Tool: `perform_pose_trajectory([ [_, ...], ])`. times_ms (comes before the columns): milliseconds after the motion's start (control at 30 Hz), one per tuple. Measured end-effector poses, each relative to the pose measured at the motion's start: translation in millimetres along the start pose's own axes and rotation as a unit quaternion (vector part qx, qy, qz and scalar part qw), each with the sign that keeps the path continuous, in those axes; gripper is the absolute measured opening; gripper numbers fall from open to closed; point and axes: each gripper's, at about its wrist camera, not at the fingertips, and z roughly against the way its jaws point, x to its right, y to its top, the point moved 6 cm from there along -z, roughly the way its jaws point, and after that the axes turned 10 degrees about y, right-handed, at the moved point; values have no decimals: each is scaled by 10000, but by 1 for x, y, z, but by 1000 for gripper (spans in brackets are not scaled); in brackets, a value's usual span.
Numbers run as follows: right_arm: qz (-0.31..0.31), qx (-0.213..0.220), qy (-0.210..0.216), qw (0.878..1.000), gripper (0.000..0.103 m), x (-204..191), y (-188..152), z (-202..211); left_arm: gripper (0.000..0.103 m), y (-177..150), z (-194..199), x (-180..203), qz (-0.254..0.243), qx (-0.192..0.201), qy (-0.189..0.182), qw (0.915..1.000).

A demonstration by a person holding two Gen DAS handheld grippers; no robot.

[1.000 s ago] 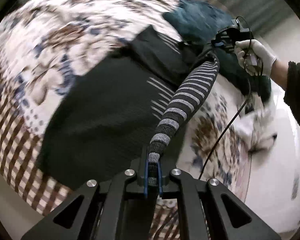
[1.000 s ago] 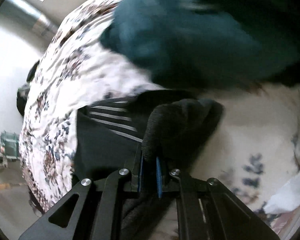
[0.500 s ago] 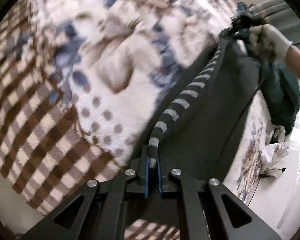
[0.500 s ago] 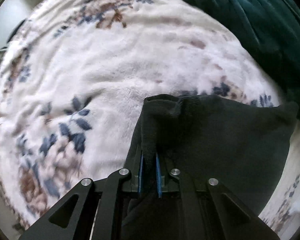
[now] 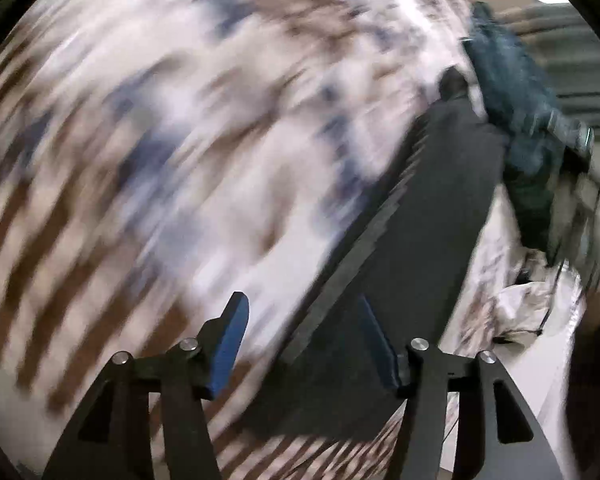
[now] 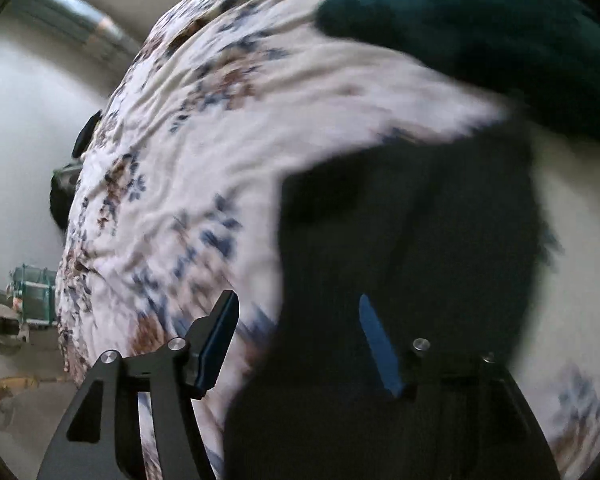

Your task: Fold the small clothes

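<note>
While both views are smeared by motion blur, the left gripper point(image 5: 304, 344) shows plainly at the bottom of its view, its jaws opening with blue pads spread apart; the striped edge of the dark garment point(image 5: 420, 248) runs between them, and neither pad presses on it. That garment lies spread on the floral bedspread point(image 5: 204, 128), stretching away up and to the right. Beyond its far end sits a teal garment point(image 5: 512, 92), with a blurred hand point(image 5: 576, 204) near it at the right edge. In the right wrist view, the right gripper point(image 6: 296, 344) likewise has its jaws opening, the dark garment point(image 6: 412, 220) passing under the right-side pad and up the frame without being pinched. Past it the bedspread point(image 6: 204, 128) spreads out, and the teal garment point(image 6: 480, 20) fills the upper right corner.
</note>
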Motion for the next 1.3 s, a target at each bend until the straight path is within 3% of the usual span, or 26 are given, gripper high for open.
perform_pose_trajectory([
  [67,-419,74,-149,9990,65,42,-39,20,55,52,-7,43,-410,191,-161,9988],
  [200,-840,76,-362,9958,65,101,-53,14,56,144,-31,128,-1188,526,-464,9904],
  [300,-1065,353,-331,9931,65,133,-24,10,55,212,-64,190,-1637,488,-593,9835],
  [433,-1432,858,-30,9860,65,154,26,8,55,270,-121,249,-2145,396,-115,9759],
  [500,-1619,968,54,9820,65,164,49,2,48,286,-147,268,-2373,368,192,9705],
  [533,-1688,922,39,9813,65,168,57,-3,14,285,-153,271,-2503,422,197,9670],
  [567,-1696,865,52,9817,65,170,64,-8,8,282,-159,281,-2761,442,255,9598],
  [600,-1629,862,75,9828,56,169,70,-11,8,281,-160,287,-2917,542,370,9543],
  [633,-1540,843,-32,9845,28,170,72,-12,8,282,-159,289,-3032,617,453,9498],
  [667,-1414,753,-356,9864,19,171,73,-17,8,281,-159,288,-3168,671,525,9447],
  [733,-1296,601,-495,9885,17,176,77,-23,9,285,-163,284,-3283,627,524,9410],
  [800,-1192,514,-640,9895,17,183,77,-28,10,290,-171,274,-3188,425,380,9461],
  [867,-1292,471,-703,9880,18,186,74,-31,14,295,-169,270,-3005,270,195,9532],
  [900,-1368,471,-682,9871,24,187,72,-27,16,294,-164,266,-2829,132,26,9591],
  [967,-1466,399,-510,9871,44,179,65,-20,33,286,-140,254,-2430,-87,-473,9688],
  [1000,-1428,371,-377,9883,58,174,59,-13,38,280,-126,248,-2328,-105,-734,9697],
  [1067,-1275,349,-104,9912,63,162,36,5,58,254,-92,222,-2177,-79,-1026,9706],
  [1100,-1205,293,-65,9923,63,158,21,13,60,245,-84,215,-2144,-83,-1105,9704],
  [1233,-1373,-91,235,9902,68,155,-52,34,61,191,-56,171,-1914,-352,-1018,9756],
  [1300,-1555,-284,408,9866,68,155,-94,41,61,152,-45,137,-1709,-480,-699,9816],
])
